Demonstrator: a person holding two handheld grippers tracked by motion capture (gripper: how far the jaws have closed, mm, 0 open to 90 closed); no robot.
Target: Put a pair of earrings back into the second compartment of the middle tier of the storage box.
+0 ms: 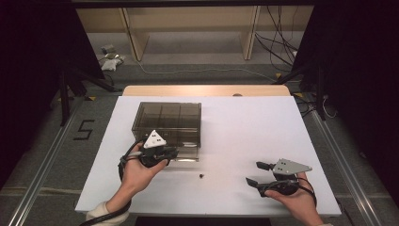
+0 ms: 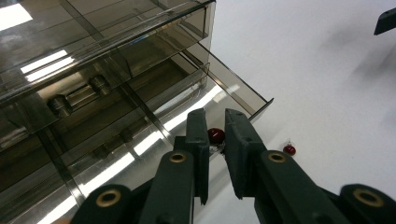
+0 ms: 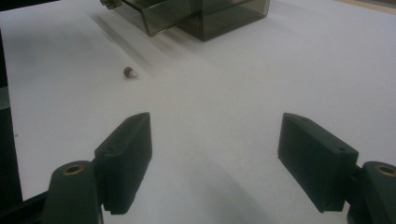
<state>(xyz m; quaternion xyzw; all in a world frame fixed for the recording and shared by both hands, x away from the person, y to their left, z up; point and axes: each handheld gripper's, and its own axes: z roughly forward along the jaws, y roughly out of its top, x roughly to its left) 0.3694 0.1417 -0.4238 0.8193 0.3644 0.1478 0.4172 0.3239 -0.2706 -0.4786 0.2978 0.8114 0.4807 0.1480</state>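
Note:
A smoky transparent storage box (image 1: pixel 169 117) with several compartments stands left of centre on the white table. Its front drawer (image 2: pixel 233 88) is pulled out. My left gripper (image 1: pixel 172 153) hovers at the drawer's near edge, shut on a small dark red bead (image 2: pixel 215 136) pinched between the jaw tips (image 2: pixel 215 127). A second red bead (image 1: pixel 201 176) lies loose on the table in front of the box, also seen from the left gripper (image 2: pixel 289 150) and the right gripper (image 3: pixel 129 72). My right gripper (image 1: pixel 254 173) rests low at the right, open, with nothing between its jaws (image 3: pixel 215 140).
The white sheet (image 1: pixel 244 127) covers a wooden table whose far edge (image 1: pixel 207 89) shows behind the box. Dark stands and cables lie on the floor beyond. Metal rails run along both sides of the table.

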